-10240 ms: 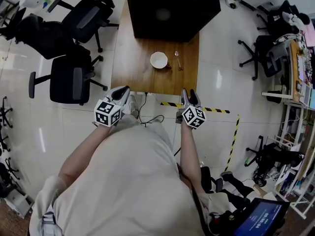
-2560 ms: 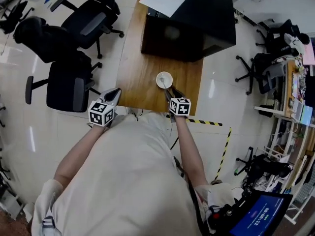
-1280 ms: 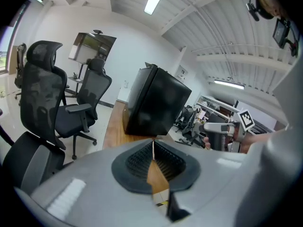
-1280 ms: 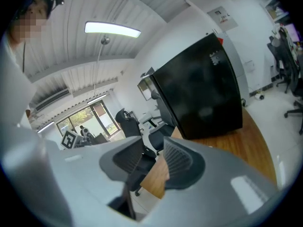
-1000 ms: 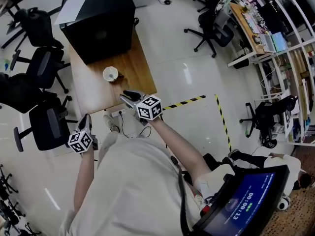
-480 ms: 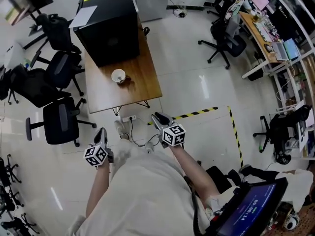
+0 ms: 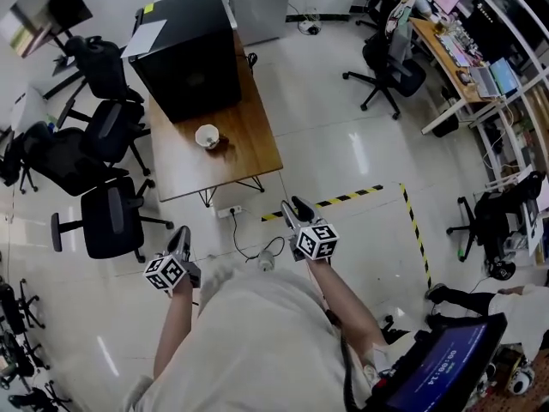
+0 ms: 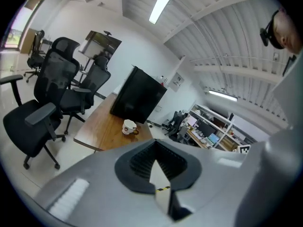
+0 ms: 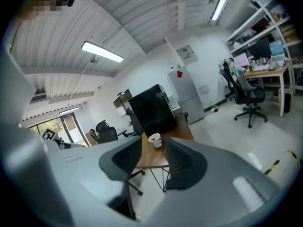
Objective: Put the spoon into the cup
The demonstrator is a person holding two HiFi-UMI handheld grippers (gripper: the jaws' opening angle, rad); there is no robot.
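Cameras stood well back from the table
Head view looked steeply down; each gripper view faced along its jaws toward the table and cup far ahead, shared by all three.

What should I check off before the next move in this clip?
1. Cup upright on the table: ok.
2. Spoon inside the cup: cannot tell, too small to make out in any view.
3. Right tool empty: ok, jaws opening with nothing between them.
4. Left tool empty: ok, jaws together, nothing held.
5. Both tools clear of the table: ok, they are over the floor, well short of the table edge.
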